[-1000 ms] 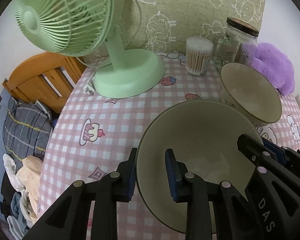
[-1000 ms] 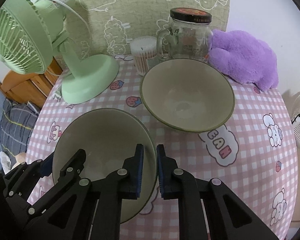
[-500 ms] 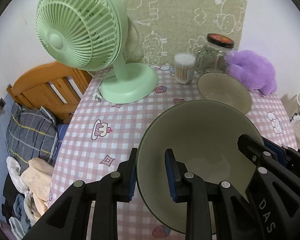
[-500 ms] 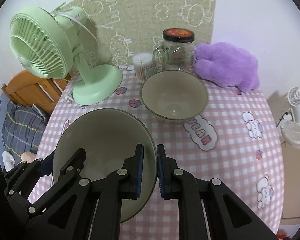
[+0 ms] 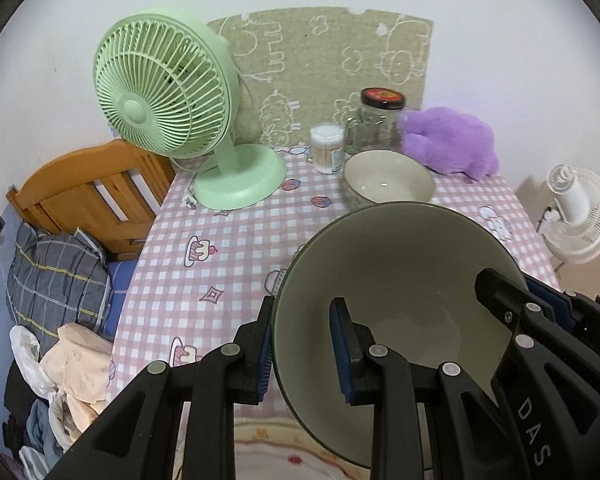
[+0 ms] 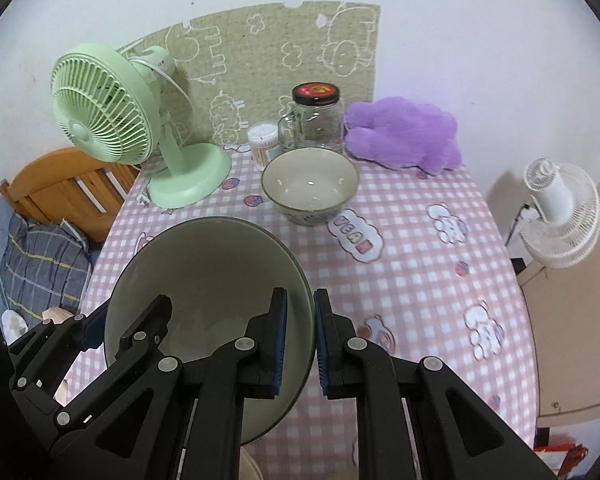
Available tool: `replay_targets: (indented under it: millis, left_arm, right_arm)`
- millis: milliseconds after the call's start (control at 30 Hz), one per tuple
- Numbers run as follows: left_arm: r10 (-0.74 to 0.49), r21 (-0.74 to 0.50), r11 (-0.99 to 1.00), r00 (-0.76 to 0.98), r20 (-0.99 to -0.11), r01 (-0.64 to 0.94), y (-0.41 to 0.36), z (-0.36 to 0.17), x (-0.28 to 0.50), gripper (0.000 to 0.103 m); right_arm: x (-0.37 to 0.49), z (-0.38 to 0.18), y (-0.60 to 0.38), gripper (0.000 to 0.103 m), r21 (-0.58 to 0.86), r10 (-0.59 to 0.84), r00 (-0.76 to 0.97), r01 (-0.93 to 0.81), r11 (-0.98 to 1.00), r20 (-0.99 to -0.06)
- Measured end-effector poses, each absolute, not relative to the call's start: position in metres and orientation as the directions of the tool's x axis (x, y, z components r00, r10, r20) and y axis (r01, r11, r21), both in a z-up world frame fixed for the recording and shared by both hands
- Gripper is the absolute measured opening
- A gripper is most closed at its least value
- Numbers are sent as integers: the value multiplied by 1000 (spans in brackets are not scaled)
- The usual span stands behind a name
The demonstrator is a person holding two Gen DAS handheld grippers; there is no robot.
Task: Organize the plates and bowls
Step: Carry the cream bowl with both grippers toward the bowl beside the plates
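A large grey-green bowl (image 5: 400, 272) hangs above the pink checked table (image 5: 220, 264), carried by both grippers. My left gripper (image 5: 302, 314) is shut on the bowl's left rim, one pad outside the wall and one inside. My right gripper (image 6: 300, 300) is shut on the right rim of the same bowl (image 6: 212, 272). In the left wrist view the right gripper's black fingers (image 5: 512, 308) show at the bowl's far side. A second, smaller bowl (image 6: 310, 184) with a patterned outside stands upright on the table beyond, also in the left wrist view (image 5: 388, 178).
At the table's back stand a green desk fan (image 5: 168, 96), a cotton swab tub (image 5: 327, 148), a glass jar with a dark lid (image 5: 380, 120) and a purple plush toy (image 5: 448, 140). A white fan (image 6: 560, 216) stands off the right edge. A wooden bed frame (image 5: 88, 196) and clothes lie left.
Both grippers have risen and drawn back from the table's far side with the large bowl held between them. The second bowl and back-row items now look smaller and farther.
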State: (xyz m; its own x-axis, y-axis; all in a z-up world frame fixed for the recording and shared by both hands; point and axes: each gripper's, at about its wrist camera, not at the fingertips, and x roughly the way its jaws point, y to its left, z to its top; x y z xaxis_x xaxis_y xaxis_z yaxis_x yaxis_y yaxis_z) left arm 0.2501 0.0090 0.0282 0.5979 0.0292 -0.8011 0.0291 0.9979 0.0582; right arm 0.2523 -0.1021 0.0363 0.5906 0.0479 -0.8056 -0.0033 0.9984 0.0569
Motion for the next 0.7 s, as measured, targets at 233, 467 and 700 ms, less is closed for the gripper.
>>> replay_targets:
  millis: [233, 467, 700]
  left_arm:
    - [-12, 42, 996, 600, -800, 75, 0, 37, 211, 24]
    - [-36, 46, 992, 601, -798, 120, -15, 42, 176, 24]
    - [-58, 25, 991, 603, -796, 128, -31, 41, 152, 24]
  right_arm:
    - [207, 47, -109, 16, 41, 11, 595, 38, 998, -804]
    - [164, 55, -121, 16, 39, -10, 597, 69, 997, -802]
    - [135, 56, -139, 16, 34, -9, 603, 60, 998, -798]
